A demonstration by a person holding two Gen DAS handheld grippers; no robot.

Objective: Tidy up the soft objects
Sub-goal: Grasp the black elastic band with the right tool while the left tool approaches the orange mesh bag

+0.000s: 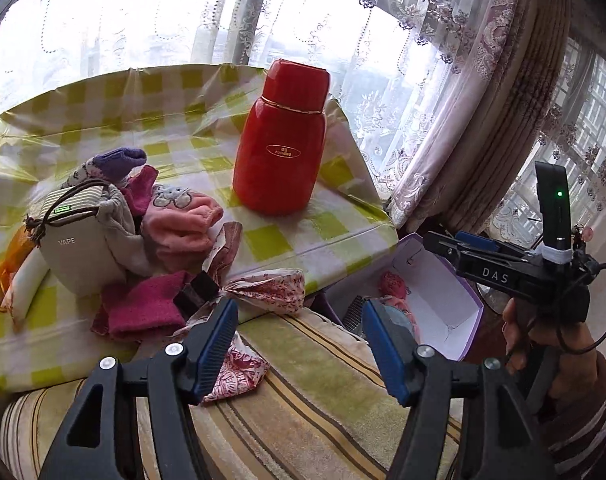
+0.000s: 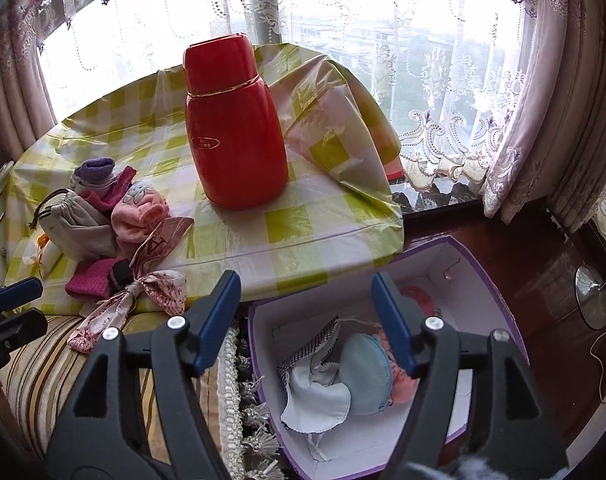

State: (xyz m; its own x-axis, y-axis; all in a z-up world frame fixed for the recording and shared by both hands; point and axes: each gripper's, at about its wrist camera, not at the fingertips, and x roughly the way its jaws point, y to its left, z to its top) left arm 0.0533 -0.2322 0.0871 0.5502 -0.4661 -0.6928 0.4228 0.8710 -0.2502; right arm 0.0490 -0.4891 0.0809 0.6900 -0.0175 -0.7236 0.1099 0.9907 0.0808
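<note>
Both hand-held grippers, left (image 1: 299,354) and right (image 2: 305,322), gape empty. The right hangs over the box (image 2: 479,280) beside the bench (image 2: 303,240). Socks (image 2: 143,212) lie left of the flask (image 2: 235,128).

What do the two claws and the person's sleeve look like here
Both the left claw and the right claw have black plastic frames with silver bolts and ribbed blue pads. Seen from the left wrist, the right unit carries white DAS lettering, a black cable and an upright black module with a green light. The sleeve is striped.
</note>
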